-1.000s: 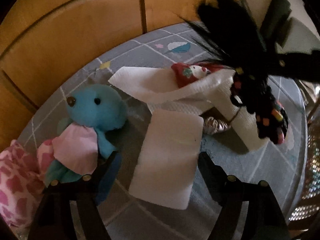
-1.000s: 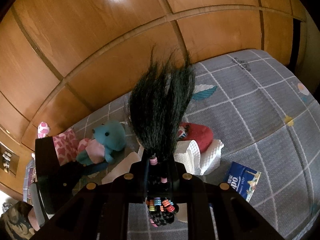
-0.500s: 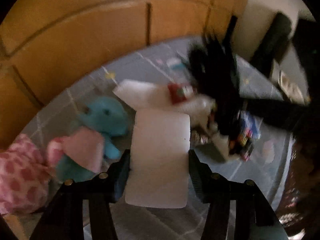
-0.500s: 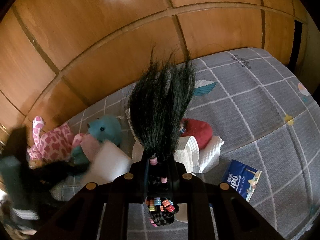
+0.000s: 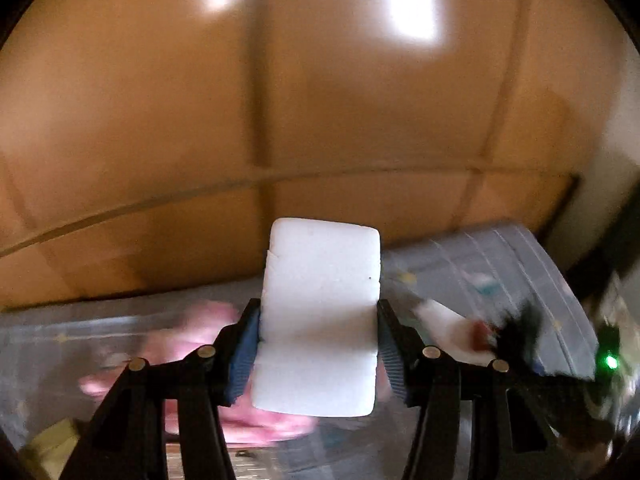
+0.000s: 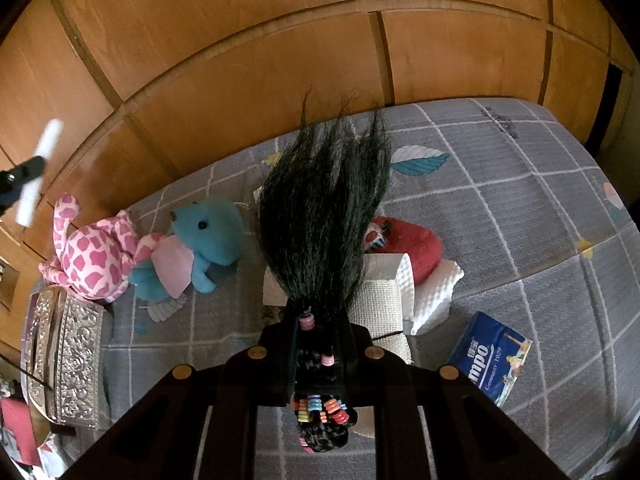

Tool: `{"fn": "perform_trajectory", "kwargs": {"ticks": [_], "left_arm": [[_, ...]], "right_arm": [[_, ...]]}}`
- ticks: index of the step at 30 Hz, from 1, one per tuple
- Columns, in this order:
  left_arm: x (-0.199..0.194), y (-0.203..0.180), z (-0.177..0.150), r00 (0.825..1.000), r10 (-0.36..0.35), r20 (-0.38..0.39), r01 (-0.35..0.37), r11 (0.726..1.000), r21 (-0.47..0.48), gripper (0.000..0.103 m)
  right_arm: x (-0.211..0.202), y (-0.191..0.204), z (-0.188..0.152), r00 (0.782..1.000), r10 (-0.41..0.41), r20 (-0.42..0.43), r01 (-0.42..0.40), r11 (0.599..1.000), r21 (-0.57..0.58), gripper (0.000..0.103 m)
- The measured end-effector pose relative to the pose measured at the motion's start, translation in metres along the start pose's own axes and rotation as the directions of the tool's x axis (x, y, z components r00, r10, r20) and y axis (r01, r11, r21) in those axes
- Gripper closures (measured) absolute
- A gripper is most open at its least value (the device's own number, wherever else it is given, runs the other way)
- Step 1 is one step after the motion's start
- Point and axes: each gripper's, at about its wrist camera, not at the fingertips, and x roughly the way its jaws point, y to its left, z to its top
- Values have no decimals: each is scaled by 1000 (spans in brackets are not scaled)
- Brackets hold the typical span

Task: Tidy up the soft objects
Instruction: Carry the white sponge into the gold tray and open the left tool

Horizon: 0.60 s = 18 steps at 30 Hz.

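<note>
The left gripper (image 5: 318,344) clamps a white foam pad (image 5: 320,320), seemingly light and squashy, pinched across its lower sides; the right gripper (image 6: 318,344) clamps a limp black hairpiece (image 6: 324,224) near its beaded base

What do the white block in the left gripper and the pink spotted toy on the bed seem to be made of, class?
White block: probably soft foam or sponge, matte and smooth; its sides pinch in where the left gripper squeezes it. Pink spotted toy: plush fabric, fuzzy and matte, likely stuffed, with a limp, rounded body.
</note>
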Motion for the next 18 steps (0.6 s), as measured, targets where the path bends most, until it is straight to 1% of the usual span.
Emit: {"fn": "perform_trajectory", "kwargs": {"ticks": [2,3,4,6,9,13,15,16,18], "left_arm": [[-12,35,5,998,64,24,-63,996,-68,47],[-18,48,5,996,82,29,-79,992,-96,47],[-30,68,3,993,110,40,-104,985,-140,47],[-46,98,-1,984,169,51,-156,968,-196,48],[-74,143,-18,967,252,48,-229,933,-276,48],[-111,194,-60,945,326,31,-292,882,-371,48],[-128,212,-85,938,345,27,-305,860,-409,47],[-140,223,-103,934,357,24,-312,845,-434,47],[-154,233,-133,929,368,18,-318,825,-467,47]], "right_arm": [[1,1,0,1000,-5,-1,5,1000,-7,89],[2,2,0,1000,-9,-2,9,1000,-11,89],[2,4,1,1000,-12,-2,12,1000,-16,89],[3,5,0,1000,-16,-2,16,999,-28,89],[5,10,-2,1000,-29,-3,29,998,-52,89],[6,15,-4,999,-46,-3,45,995,-88,89],[7,18,-5,998,-55,-3,55,993,-107,89],[8,19,-6,998,-60,-5,59,992,-116,89],[9,21,-7,998,-69,-5,68,989,-131,89]]}}
